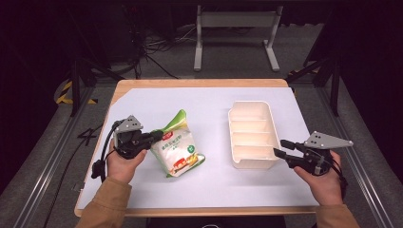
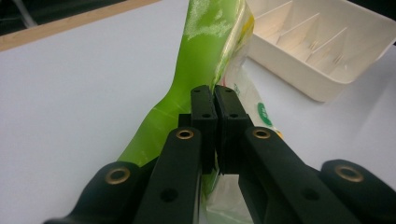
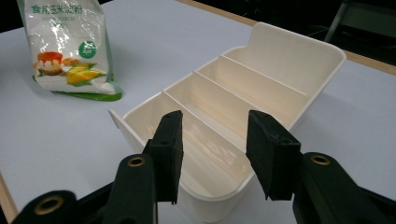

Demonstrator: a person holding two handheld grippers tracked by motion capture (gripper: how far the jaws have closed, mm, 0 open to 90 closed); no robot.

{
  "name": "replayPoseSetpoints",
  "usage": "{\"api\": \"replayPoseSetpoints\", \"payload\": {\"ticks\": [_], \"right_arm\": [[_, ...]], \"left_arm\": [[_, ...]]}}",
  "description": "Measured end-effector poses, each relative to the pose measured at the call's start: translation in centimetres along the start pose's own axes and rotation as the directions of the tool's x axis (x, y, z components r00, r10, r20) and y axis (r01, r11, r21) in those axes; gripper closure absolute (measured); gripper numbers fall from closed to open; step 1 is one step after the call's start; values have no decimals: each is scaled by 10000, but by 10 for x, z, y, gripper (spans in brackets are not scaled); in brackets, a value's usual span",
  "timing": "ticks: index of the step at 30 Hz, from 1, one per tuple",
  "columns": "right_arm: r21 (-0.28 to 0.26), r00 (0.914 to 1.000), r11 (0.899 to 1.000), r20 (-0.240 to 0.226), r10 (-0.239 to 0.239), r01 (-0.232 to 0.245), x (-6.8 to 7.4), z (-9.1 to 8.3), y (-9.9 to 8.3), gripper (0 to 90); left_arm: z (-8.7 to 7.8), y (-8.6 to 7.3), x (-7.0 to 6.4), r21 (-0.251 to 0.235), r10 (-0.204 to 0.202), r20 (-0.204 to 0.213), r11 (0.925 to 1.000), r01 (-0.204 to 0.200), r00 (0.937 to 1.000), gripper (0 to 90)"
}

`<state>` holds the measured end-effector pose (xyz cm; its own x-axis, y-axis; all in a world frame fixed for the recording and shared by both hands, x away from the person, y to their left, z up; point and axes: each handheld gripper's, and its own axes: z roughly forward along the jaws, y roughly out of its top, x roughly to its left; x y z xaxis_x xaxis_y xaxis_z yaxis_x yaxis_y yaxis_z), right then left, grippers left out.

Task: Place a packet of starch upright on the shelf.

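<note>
Left gripper (image 1: 153, 137): near edge of the table at about 8 o'clock from the table's middle; jaws pressed together on the green side fold of the bag, as the left gripper view (image 2: 215, 109) shows, with film pinched between the pads.

Right gripper (image 1: 280, 147): near edge at about 4 o'clock; jaws stand well apart and hold nothing. In the right gripper view (image 3: 212, 140) they frame the near end wall of the tray without touching it.

Bag of corn starch (image 1: 176, 149): just left of centre, at about 7 o'clock, propped on the table with its top toward 12 o'clock. Also seen in the left gripper view (image 2: 201, 70) and the right gripper view (image 3: 70, 49).

Handling of the bag: likely soft and slumping, the powder shifting inside; the glossy film looks slippery. The crimped top seam or gusset fold seems the safest hold. Pinching mid-body would probably squash it or let it slide.

Weight: moderate by the look of its fullness; it will likely sag below a single pinch.

Divided tray (image 1: 266, 114): at about 3 o'clock, long side running 6 to 12, well apart from the bag. Stiff cream plastic, its compartments empty (image 3: 299, 51); it probably slides if nudged.

Table (image 1: 214, 190): white sheet over a wooden top.
</note>
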<state>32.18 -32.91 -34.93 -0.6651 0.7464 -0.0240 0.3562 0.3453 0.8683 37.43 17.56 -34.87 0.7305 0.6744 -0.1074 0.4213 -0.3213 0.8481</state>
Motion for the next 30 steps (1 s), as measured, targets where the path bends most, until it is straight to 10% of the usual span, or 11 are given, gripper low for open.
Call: {"api": "replayPoseSetpoints", "payload": {"ticks": [12, 30], "right_arm": [[-319, 9904, 9982, -1273, -545, 508, 28, 23, 30, 562], [-354, 9465, 9815, -2601, -1909, 1882, 73, 80, 91, 552]], "left_arm": [[-9, 11, -25, -65, 1031, -248, 9946, -1033, 9944, 884], [-34, 24, -39, -540, 1687, -533, 9837, -1715, 9842, 885]]}}
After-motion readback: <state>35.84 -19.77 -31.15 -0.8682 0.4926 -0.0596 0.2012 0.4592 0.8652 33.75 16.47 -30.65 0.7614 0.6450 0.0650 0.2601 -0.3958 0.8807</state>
